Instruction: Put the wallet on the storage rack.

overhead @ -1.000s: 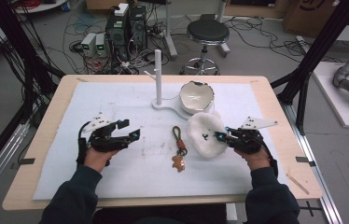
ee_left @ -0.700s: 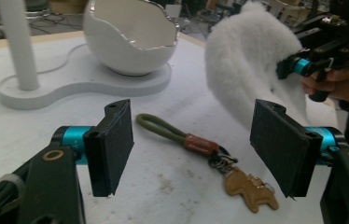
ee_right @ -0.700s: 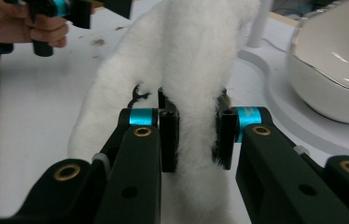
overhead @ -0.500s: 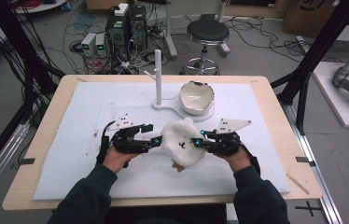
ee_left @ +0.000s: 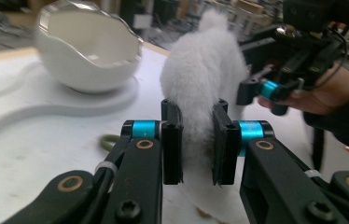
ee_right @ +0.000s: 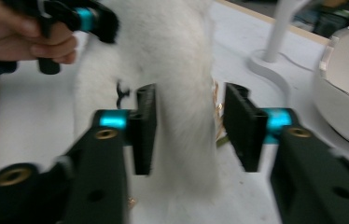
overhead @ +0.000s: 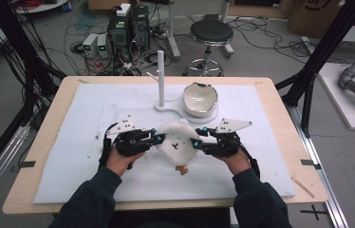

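Nearest the person, a white fluffy toy (overhead: 175, 146) sits between the two claws near the front of the white surface (overhead: 71, 142). The left claw (ee_left: 196, 140) has just closed and pinches the toy's fur. The right claw (ee_right: 189, 128) has just been opening; the fur lies between its jaws, one pad clear of it. Farther back stand a broken-egg bowl (overhead: 200, 99) and a white post (overhead: 161, 76).

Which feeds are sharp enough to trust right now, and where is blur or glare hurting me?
High view: evenly lit, slightly soft. Left gripper view: left gripper and plush toy sharp, egg-shaped bowl blurred, glare on its rim. Right gripper view: motion-smeared throughout, right gripper included.
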Demonstrator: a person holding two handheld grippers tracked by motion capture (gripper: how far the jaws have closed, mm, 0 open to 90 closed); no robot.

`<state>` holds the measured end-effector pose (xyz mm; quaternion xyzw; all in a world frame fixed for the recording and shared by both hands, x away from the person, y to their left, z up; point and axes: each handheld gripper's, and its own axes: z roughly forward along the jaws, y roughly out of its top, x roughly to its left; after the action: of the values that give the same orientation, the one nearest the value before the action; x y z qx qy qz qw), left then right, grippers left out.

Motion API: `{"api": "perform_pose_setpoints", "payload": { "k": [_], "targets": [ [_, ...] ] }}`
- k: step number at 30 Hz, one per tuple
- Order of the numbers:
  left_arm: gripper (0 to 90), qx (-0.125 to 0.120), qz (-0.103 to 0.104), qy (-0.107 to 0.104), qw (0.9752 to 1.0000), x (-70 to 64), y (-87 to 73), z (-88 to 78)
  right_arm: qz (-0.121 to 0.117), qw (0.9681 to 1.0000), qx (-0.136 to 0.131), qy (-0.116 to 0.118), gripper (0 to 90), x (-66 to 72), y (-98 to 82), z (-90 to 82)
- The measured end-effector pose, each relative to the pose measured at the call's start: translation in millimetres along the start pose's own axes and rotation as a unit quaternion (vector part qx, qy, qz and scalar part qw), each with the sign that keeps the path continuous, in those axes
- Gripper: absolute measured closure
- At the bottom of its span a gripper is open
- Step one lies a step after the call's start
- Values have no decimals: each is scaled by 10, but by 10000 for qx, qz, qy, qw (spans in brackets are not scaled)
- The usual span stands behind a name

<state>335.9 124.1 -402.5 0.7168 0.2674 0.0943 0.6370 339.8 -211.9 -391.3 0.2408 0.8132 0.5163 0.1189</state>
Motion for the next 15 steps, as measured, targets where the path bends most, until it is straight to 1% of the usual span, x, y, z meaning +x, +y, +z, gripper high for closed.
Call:
{"api": "perform_pose_setpoints", "payload": {
  "k": [1, 2, 3, 4, 5, 6, 7, 8, 9, 10, 11, 12, 13, 14, 15],
  "targets": [
    [777, 0, 0, 0, 10000, 0, 0, 0, 70, 9999, -23, -89, 472, -23, -6, -5],
    [777, -106, 40, 98, 9999, 18, 13, -25, 70, 9999, -23, -89, 472, -23, -6, -5],
    [779, -199, 68, 203, 9996, 38, 27, -49, 148, 9998, -50, -130, 449, -41, -9, -8],
    [781, -406, 38, 282, 9988, 111, 85, -70, 189, 9995, -97, -231, 410, -70, -11, 3],
    [781, -406, 38, 282, 9988, 111, 85, -70, 194, 9994, -125, -259, 408, -87, -9, 14],
    [782, -549, -34, 320, 9980, 196, 179, -66, 216, 9993, -139, -284, 400, -110, -3, 28],
    [783, -595, -46, 316, 9977, 222, 232, -58, 241, 9990, -178, -342, 380, -135, 3, 43],
    [783, -595, -46, 316, 9977, 222, 232, -58, 291, 9987, -206, -374, 363, -160, 15, 59],
    [783, -634, -60, 280, 9976, 242, 286, -50, 326, 9984, -211, -401, 354, -188, 31, 76],
    [783, -757, -66, 196, 9969, 256, 375, -37, 369, 9982, -231, -418, 332, -214, 45, 96],
    [783, -815, -69, 142, 9965, 258, 408, -27, 411, 9978, -255, -443, 307, -239, 59, 116],
    [783, -815, -69, 142, 9965, 258, 408, -27, 489, 9976, -274, -398, 303, -260, 72, 138],
    [783, -831, -69, 95, 9965, 259, 431, -14, 489, 9976, -274, -398, 303, -260, 72, 138],
    [783, -846, -56, 61, 9964, 260, 442, 3, 617, 9970, -374, -278, 266, -293, 99, 189],
    [783, -845, -49, 38, 9964, 261, 443, 21, 668, 9966, -428, -207, 265, -305, 116, 214]
  ]
}}
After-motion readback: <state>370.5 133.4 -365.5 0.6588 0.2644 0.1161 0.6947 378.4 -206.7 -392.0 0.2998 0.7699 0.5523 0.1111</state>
